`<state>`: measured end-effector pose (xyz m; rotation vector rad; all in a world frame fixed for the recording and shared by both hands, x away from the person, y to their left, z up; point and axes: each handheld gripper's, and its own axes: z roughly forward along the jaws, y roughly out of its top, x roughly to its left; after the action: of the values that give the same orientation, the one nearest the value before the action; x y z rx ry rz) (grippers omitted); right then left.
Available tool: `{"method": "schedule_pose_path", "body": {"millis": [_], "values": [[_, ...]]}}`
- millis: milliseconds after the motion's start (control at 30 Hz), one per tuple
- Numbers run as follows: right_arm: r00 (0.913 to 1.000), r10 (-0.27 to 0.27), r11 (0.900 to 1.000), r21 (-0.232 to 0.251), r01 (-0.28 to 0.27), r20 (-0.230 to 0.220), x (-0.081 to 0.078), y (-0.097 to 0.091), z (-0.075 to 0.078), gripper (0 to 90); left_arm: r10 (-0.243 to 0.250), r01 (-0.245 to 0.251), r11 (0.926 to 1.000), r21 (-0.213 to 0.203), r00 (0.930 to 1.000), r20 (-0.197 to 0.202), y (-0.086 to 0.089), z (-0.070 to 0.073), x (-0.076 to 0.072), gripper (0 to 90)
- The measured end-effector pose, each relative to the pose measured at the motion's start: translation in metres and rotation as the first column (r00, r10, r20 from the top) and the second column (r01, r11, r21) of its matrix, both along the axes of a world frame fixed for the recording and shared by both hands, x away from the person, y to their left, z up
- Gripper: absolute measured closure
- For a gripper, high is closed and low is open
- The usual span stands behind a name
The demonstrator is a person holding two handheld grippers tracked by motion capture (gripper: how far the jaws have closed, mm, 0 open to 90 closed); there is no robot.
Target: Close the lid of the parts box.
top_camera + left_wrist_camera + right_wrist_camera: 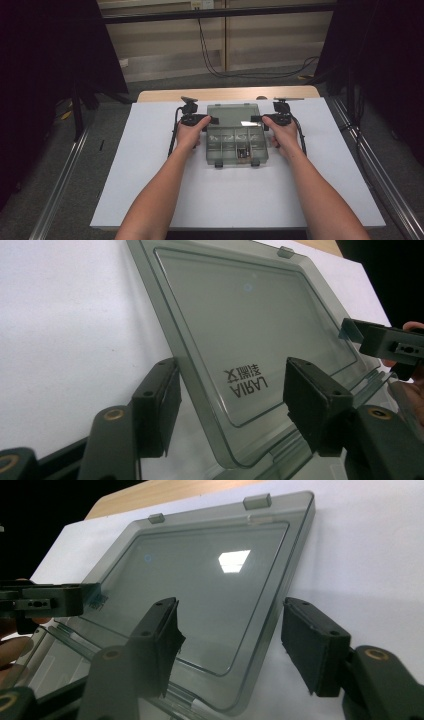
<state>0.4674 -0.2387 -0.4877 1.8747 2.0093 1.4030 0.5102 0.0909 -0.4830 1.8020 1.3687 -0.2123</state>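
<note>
On the white board (150,165), clear compartment box (236,145) open at centre, lid (240,340) laid back flat, left gripper (232,400) and right gripper (230,645) straddling its side edges, jaws part-open, pads apart from plastic, bare board around.

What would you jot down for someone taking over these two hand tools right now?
Left tongs: open, straddling the left edge of the lid, pads not pressing.
Right tongs: open, straddling the lid's right edge, same state.
Box: mid-mat, lid swung back, compartments exposed; a small dark item sits in a near one.
Done: lid is open, both tongs lined up on its sides.
Left: probably clamp both edges and swing the lid, likely shut; the two latches on the near side are undone.
</note>
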Motion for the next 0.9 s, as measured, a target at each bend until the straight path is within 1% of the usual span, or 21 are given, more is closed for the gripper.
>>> {"method": "schedule_pose_path", "body": {"millis": [33,67,100,167,200,233,267,333,367,433,500,533,567,600,667,700,733,767,833,867,900], "values": [[1.0,0.003,1.0,0.002,-0.003,-0.003,0.0,0.001,-0.001,39.4,0.011,-0.011,0.9999,-0.004,0.9999,-0.005,0.0,0.0,0.0,42.3],[1.0,0.003,1.0,-0.002,-0.003,-0.005,0.001,0.001,-0.003,39.5,0.011,-0.011,0.9999,0.001,0.9999,-0.006,0.001,0.0,0.0,43.5],[0.9999,0.004,1.0,0.002,-0.004,-0.012,0.001,0.001,-0.004,40.8,0.012,-0.012,0.9999,0.001,0.9999,-0.007,0.001,0.0,0.0,45.1],[0.9999,0.013,0.9999,0.0,-0.013,-0.007,0.001,0.0,-0.006,44.2,0.009,-0.009,0.9999,0.013,1.0,-0.001,0.001,-0.001,0.0,48.9],[0.9998,0.017,0.9998,0.007,-0.017,-0.009,0.001,0.0,-0.006,46.7,0.009,-0.009,1.0,0.002,0.9999,-0.013,0.0,0.0,-0.001,51.4],[0.9997,0.023,0.9997,0.001,-0.023,-0.006,0.0,0.0,-0.005,49.0,0.005,-0.005,1.0,-0.001,0.9999,-0.01,0.001,0.0,-0.001,52.3],[0.9997,0.024,0.9996,-0.015,-0.024,0.001,0.0,0.0,-0.004,51.1,0.001,-0.001,1.0,0.002,1.0,-0.003,0.002,0.0,-0.001,53.6],[0.9993,0.029,0.9993,-0.023,-0.028,0.024,-0.002,-0.002,-0.002,55.3,0.018,-0.018,0.9996,-0.021,0.9998,0.004,0.005,0.003,-0.002,58.1],[0.9989,0.025,0.9994,-0.025,-0.025,0.039,-0.002,-0.003,-0.001,58.0,0.023,-0.023,0.9995,-0.023,0.9995,0.023,0.006,0.004,-0.002,60.6],[0.9973,0.03,0.9993,-0.023,-0.028,0.068,-0.005,-0.006,0.001,62.9,0.01,-0.009,0.9997,-0.023,0.9989,0.046,0.008,0.007,-0.003,64.4],[0.9938,0.039,0.9985,-0.043,-0.035,0.104,-0.008,-0.007,0.005,67.5,0.006,-0.004,0.9997,-0.023,0.9974,0.072,0.011,0.01,-0.005,67.9],[0.991,0.048,0.9976,-0.056,-0.041,0.125,-0.009,-0.008,0.007,70.0,0.01,-0.008,0.9993,-0.036,0.9964,0.084,0.012,0.012,-0.006,69.8],[0.9883,0.05,0.9968,-0.068,-0.041,0.144,-0.011,-0.009,0.01,72.7,0.002,0.002,0.999,-0.045,0.9955,0.094,0.014,0.013,-0.007,71.8],[0.9855,0.053,0.9961,-0.079,-0.041,0.161,-0.013,-0.009,0.012,75.4,0.01,-0.003,0.9981,-0.062,0.9948,0.101,0.015,0.014,-0.008,73.5],[0.9798,0.058,0.993,-0.112,-0.037,0.192,-0.018,-0.011,0.017,83.2,-0.014,0.023,0.9973,-0.07,0.9917,0.128,0.018,0.015,-0.009,74.3],[0.9775,0.068,0.9913,-0.124,-0.043,0.2,-0.019,-0.012,0.019,84.0,-0.027,0.038,0.9964,-0.076,0.9898,0.14,0.02,0.016,-0.01,74.1],[0.9756,0.065,0.9898,-0.138,-0.036,0.21,-0.021,-0.01,0.02,84.6,-0.033,0.045,0.9961,-0.075,0.9873,0.155,0.02,0.016,-0.011,73.8],[0.9726,0.069,0.9882,-0.149,-0.036,0.222,-0.023,-0.01,0.02,85.1,-0.04,0.053,0.9959,-0.073,0.9863,0.16,0.021,0.017,-0.011,73.6],[0.9704,0.064,0.9867,-0.161,-0.026,0.233,-0.026,-0.008,0.022,85.7,-0.031,0.044,0.9966,-0.069,0.9847,0.172,0.022,0.02,-0.012,73.2],[0.9693,0.063,0.986,-0.165,-0.024,0.238,-0.027,-0.007,0.022,85.8,-0.023,0.035,0.9976,-0.06,0.9838,0.178,0.022,0.022,-0.011,73.8],[0.9675,0.065,0.9846,-0.173,-0.023,0.245,-0.028,-0.007,0.022,85.8,-0.012,0.024,0.9979,-0.061,0.9829,0.184,0.022,0.025,-0.011,75.1]]}}
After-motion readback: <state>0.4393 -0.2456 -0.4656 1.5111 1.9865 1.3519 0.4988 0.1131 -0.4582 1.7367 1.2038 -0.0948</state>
